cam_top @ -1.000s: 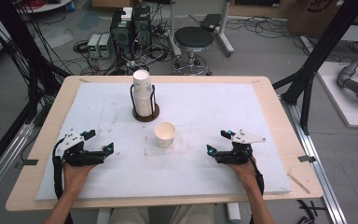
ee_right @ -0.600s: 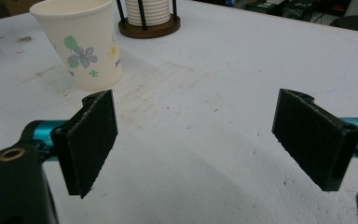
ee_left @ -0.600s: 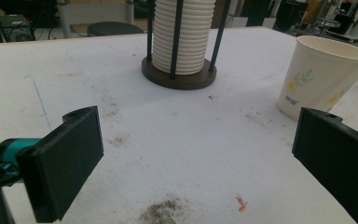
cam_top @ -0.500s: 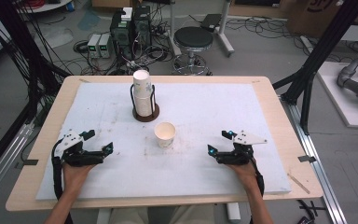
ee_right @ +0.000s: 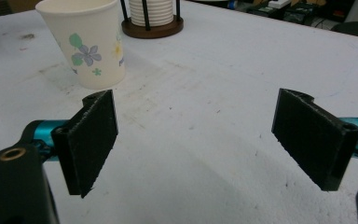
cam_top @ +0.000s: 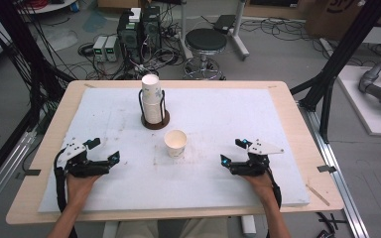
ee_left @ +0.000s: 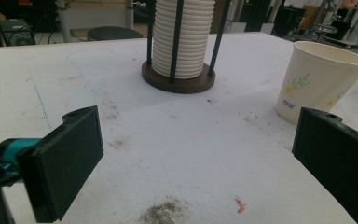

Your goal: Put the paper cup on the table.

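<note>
A single paper cup (cam_top: 175, 143) with a flower print stands upright near the middle of the white mat (cam_top: 218, 114); it also appears as the cup (ee_left: 318, 81) and the cup (ee_right: 85, 42). Behind it a stack of cups (cam_top: 150, 99) sits in a dark round holder (cam_top: 155, 120), seen too as the stack (ee_left: 182, 37). My left gripper (cam_top: 104, 151) rests open at the mat's front left, nothing between its jaws. My right gripper (cam_top: 233, 151) is open at the front right, also holding nothing. Both point toward the cup and are apart from it.
The mat lies on a wooden table (cam_top: 297, 129). Beyond the far edge are a black stool (cam_top: 206, 42), electronic boxes (cam_top: 139, 27) and cables on the floor. Black frame legs (cam_top: 335, 64) stand at the table's right side.
</note>
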`<state>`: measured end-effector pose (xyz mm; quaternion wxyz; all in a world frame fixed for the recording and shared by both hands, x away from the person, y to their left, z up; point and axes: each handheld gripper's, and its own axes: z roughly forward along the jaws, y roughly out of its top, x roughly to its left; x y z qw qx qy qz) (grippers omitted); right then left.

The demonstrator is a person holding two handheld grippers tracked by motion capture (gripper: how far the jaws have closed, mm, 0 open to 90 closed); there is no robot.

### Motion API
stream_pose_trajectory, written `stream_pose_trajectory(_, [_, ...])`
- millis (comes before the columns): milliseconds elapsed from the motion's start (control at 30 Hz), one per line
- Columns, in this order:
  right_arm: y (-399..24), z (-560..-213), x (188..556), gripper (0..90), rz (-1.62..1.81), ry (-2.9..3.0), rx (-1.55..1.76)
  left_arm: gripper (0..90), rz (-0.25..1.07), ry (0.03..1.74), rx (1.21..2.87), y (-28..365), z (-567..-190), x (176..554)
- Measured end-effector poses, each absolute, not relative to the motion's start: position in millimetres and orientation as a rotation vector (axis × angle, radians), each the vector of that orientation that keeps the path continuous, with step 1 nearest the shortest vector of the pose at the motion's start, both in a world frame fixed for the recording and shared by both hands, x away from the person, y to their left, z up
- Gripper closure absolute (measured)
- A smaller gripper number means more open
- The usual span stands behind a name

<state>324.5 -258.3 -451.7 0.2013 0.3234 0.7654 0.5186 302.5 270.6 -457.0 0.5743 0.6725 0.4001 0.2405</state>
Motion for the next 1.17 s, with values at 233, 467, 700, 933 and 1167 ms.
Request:
stream_pose_trajectory(233, [-257.8,-451.6,324.6,14.6,1.443,2.148,0.916,1.8,0.559,0.936,1.578,271.1,-457.0,302.6])
stream_pose_trajectory(467, [-259.0,-451.7,326.3,14.6,1.456,2.155,0.91,1.8,0.558,0.935,1.578,271.0,-457.0,302.9])
stream_pose_trajectory(700, [-259.1,-451.6,325.8,14.6,1.459,2.154,0.912,1.8,0.555,0.932,1.581,270.7,-457.0,302.7])
stream_pose_trajectory(933, [-259.1,-451.7,326.7,14.6,1.462,2.163,0.913,1.7,0.554,0.937,1.579,270.7,-457.0,303.0])
stream_pose_trajectory(1167, [-258.2,-451.6,326.1,14.6,1.451,2.158,0.92,1.7,0.553,0.939,1.569,271.5,-457.2,302.7])
